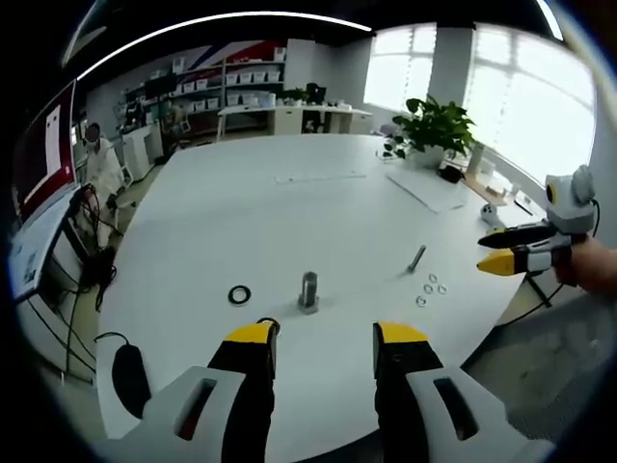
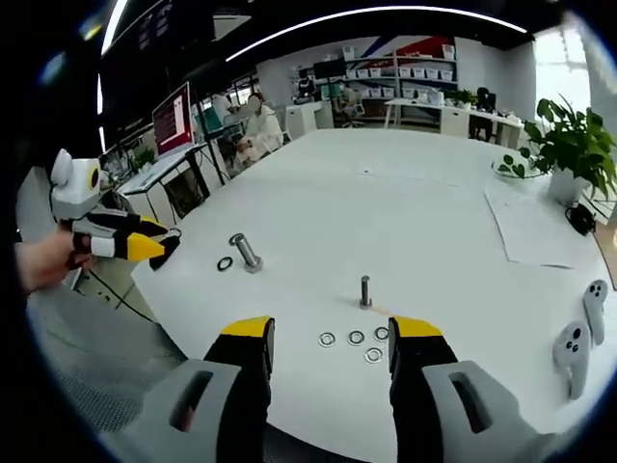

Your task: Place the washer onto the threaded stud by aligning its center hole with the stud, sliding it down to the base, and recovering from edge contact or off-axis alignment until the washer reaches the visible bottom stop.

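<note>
A thick grey threaded stud (image 1: pixel 308 289) stands upright on the white table (image 1: pixel 289 203), just ahead of my left gripper (image 1: pixel 326 338), whose jaws are open with nothing between them. A black washer (image 1: pixel 239 294) lies flat to the left of that stud. A thinner stud (image 2: pixel 365 290) stands in front of my right gripper (image 2: pixel 330 333), which is open and empty. Several small silver washers (image 2: pixel 356 337) lie loose between that stud and the jaw tips. The right gripper (image 1: pixel 487 253) hovers off the table's right edge, and the left gripper (image 2: pixel 154 249) hovers beside the thick stud (image 2: pixel 246 253).
A potted plant (image 1: pixel 434 125) and a sheet of paper (image 1: pixel 424 188) sit at the far right of the table. Two white controllers (image 2: pixel 578 338) lie near the right edge. A black object (image 1: pixel 128 376) rests by the near left corner. A person sits at a desk (image 2: pixel 255 125) beyond.
</note>
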Available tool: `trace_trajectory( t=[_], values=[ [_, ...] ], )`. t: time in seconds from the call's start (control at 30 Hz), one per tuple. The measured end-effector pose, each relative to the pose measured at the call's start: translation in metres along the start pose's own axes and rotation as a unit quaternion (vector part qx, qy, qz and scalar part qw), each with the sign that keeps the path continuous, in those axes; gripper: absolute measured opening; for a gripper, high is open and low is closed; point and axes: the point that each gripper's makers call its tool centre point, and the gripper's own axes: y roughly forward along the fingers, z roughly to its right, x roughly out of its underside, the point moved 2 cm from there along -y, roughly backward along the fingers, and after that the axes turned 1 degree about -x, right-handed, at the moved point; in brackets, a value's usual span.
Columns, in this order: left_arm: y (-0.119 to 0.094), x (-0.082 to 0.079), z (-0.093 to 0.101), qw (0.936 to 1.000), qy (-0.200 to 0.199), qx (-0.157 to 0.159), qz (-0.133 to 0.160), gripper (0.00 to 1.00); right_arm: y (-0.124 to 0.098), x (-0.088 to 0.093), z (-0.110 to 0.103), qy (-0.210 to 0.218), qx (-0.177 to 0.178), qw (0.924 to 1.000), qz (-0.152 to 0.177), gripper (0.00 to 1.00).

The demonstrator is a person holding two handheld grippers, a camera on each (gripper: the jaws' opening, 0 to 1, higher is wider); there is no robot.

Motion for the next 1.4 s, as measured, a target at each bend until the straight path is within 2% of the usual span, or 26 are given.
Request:
trace_trajectory(
  t=[0.53, 0.77, 1.4],
  values=[
    [0.001, 0.003, 0.001, 1.0000, 0.002, 0.000, -0.008, 0.38, 0.001, 0.010, 0.007, 0.009, 0.011, 0.9997, -0.019, 0.51],
    [0.001, 0.005, -0.001, 0.9999, -0.002, -0.001, -0.011, 0.38, 0.002, 0.011, 0.004, -0.001, 0.007, 0.9997, -0.024, 0.52],
    [0.003, 0.012, 0.003, 0.9996, 0.004, 0.003, -0.026, 0.39, 0.001, 0.016, 0.002, 0.007, 0.005, 0.9994, -0.033, 0.55]
  ],
)
